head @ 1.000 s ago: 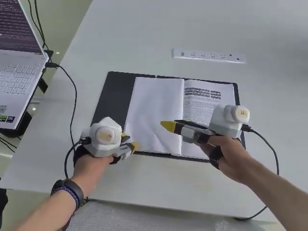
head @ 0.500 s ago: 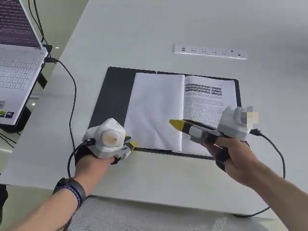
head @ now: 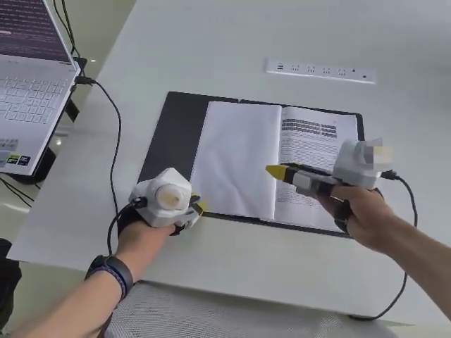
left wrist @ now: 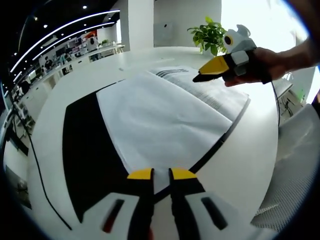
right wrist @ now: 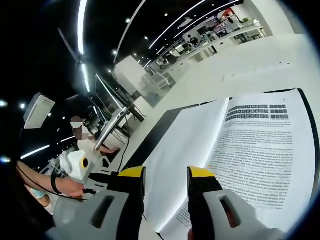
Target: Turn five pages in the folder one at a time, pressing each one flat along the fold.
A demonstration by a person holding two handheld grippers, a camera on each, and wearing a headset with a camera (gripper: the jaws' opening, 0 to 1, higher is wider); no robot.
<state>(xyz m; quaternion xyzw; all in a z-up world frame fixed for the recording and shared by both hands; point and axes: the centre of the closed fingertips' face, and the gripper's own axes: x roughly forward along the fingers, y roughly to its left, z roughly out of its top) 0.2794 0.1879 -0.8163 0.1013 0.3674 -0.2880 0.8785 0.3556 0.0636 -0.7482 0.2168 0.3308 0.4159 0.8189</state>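
A black folder (head: 169,134) lies open on the white table, with a blank white page (head: 236,158) on its left side and a printed page (head: 313,151) on its right. My left gripper (head: 198,208) rests at the folder's near edge by the blank page's near left corner (left wrist: 150,160). Its yellow-tipped jaws (left wrist: 161,174) stand a narrow gap apart. My right gripper (head: 275,171) hovers low over the fold, pointing left. Its jaws are open (right wrist: 167,172) with nothing between them. It also comes into the left gripper view, as the right gripper (left wrist: 227,65) over the printed page (left wrist: 210,90).
An open laptop (head: 28,77) stands at the far left, and its cable (head: 113,141) runs along the table beside the folder. A white power strip (head: 320,70) lies beyond the folder. The table's front edge (head: 232,282) is close behind both hands.
The head camera has shifted. My right gripper has drawn right, from over the blank page to the fold. My left gripper stays at the folder's near edge.
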